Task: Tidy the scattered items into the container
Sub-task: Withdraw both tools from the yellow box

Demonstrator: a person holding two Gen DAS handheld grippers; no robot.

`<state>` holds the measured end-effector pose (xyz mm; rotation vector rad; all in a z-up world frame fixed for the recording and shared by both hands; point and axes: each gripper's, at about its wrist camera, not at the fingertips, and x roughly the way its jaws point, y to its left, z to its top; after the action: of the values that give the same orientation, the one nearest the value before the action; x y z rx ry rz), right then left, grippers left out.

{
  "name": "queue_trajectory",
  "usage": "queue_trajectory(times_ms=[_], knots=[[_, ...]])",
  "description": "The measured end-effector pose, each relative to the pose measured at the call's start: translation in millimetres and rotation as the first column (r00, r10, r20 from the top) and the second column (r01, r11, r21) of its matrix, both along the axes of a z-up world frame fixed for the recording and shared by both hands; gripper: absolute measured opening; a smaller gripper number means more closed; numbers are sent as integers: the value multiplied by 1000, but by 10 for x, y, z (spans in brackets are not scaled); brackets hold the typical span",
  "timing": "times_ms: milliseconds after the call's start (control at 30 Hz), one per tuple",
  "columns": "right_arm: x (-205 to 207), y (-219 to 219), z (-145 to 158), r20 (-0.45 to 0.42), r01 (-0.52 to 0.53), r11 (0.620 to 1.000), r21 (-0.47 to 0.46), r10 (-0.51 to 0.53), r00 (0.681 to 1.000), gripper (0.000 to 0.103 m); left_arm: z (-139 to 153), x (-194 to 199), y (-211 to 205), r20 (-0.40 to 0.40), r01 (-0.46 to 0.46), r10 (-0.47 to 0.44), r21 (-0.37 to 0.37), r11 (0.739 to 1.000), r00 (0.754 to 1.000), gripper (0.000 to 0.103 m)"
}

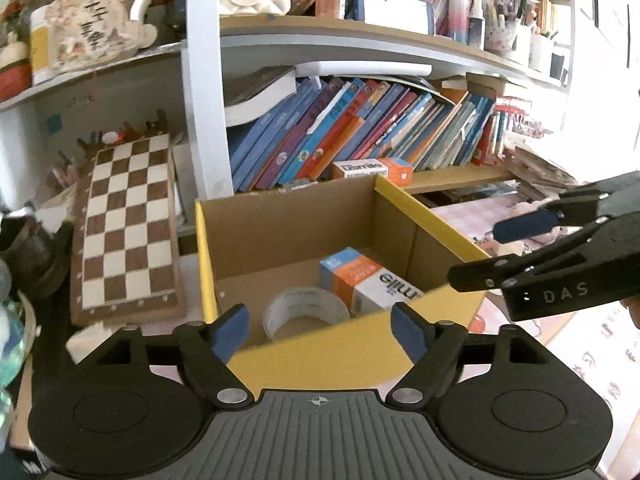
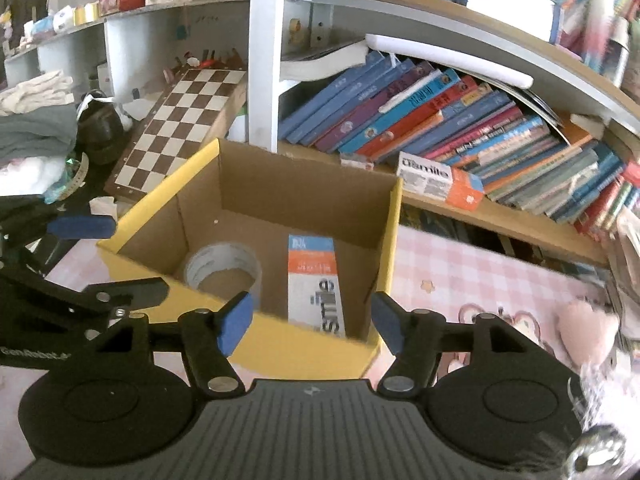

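Bookshelves crammed with leaning paperbacks fill the back of the room, a chessboard (image 2: 180,120) propped beside them, and in front, on the pink checked tablecloth (image 2: 480,276), sits the yellow-edged cardboard box (image 2: 304,344) that everything is going into. Down inside it I can see a tape roll (image 2: 224,266) on the left and a toothpaste carton (image 2: 316,280) lying flat beside it, apart from each other. Both tools are up at the near rim now, the left gripper (image 1: 320,334) spread wide with nothing between its blue pads, the right gripper (image 2: 312,322) parted too and just as empty. So this looks like the moment between items, and the thing to do well is clear the box wall cleanly before swinging off, since the two tools sit close together here and could knock. A pink plush heart (image 2: 588,332) lies on the cloth to the right, a fair next candidate for the right tool; approach it with the fingers wide, straddle it and close gently, it looks soft
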<state>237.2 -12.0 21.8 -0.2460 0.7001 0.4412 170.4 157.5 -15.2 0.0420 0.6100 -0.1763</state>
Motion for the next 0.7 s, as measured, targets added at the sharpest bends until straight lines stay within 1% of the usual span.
queue_trajectory(times_ms=[100,367,533,633,700], knots=[[-133,-63,-48,-11,10,1000,-4,-10,1000,65,-32,-123,-1,-13,-3,3,-7,1000,1000,82],[-383,-194,-214,-47,43,999,-14,-44,998,65,-145,-349,-56,-53,1,-1,3,1000,999,82],[-506,-279,-296,-48,78,997,-19,-79,996,66,-186,-474,-117,-75,4,-3,5,1000,997,82],[-576,-348,-333,-47,106,994,-15,-106,993,66,-205,-532,-151,-87,4,-4,1,1000,996,84],[-637,-382,-361,-50,120,993,-15,-121,991,66,-213,-570,-166,-98,4,-5,-15,1000,995,86]])
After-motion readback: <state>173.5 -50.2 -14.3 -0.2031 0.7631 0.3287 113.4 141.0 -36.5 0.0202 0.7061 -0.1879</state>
